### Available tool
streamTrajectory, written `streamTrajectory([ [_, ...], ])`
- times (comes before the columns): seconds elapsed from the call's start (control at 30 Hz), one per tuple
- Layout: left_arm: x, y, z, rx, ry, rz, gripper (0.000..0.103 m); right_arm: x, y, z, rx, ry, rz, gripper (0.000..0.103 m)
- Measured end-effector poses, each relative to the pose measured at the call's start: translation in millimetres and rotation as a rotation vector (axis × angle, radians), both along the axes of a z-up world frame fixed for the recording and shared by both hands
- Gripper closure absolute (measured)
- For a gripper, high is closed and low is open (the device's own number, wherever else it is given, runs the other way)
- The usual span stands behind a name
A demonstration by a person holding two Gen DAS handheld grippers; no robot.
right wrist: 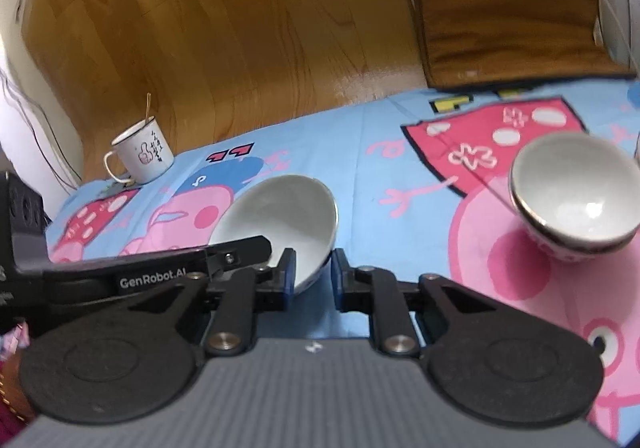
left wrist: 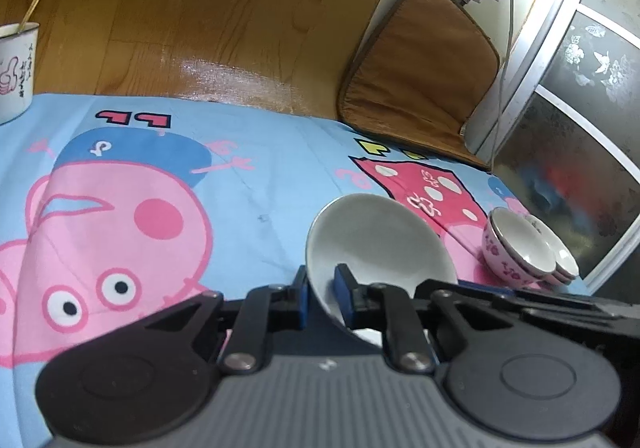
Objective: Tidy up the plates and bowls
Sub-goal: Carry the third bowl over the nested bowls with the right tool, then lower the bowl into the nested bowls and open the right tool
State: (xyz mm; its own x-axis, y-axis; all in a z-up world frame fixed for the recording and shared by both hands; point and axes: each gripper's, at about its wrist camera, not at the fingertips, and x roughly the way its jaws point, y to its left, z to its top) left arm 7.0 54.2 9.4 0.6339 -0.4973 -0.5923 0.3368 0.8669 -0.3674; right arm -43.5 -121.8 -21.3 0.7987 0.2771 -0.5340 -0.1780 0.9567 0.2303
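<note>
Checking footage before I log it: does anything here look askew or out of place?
The white bowl is tipped steeply on its side, off the cloth, with the left gripper shut on its rim. The right gripper straddles its opposite rim with a gap. The flowered bowls sit stacked upright. Nothing is spilled or broken.

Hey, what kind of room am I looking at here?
Probably a home living space: a cartoon cloth spread on a wooden floor, a brown cushion against the wall, and a mug with bowls nearby.
</note>
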Motion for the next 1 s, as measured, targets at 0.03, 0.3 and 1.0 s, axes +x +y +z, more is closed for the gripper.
streamTrajectory([
  [0.03, -0.6, -1.6, 1.2, -0.001, 0.003, 0.001, 0.088, -2.2, 1.5, 0.5, -0.017, -0.013, 0.0, 0.084],
  [0.3, -4.4, -41.0, 34.1, -0.029, -0.037, -0.061, 0.088, -29.0, -27.7, 19.6, -0.06, -0.177, -0.073, 0.088],
  [1.0, 16.0, -179.0, 41.4, 0.13, -0.051, -0.186, 0.08, -54.3, -121.3, 15.9, -0.044, -0.275, -0.358, 0.065],
])
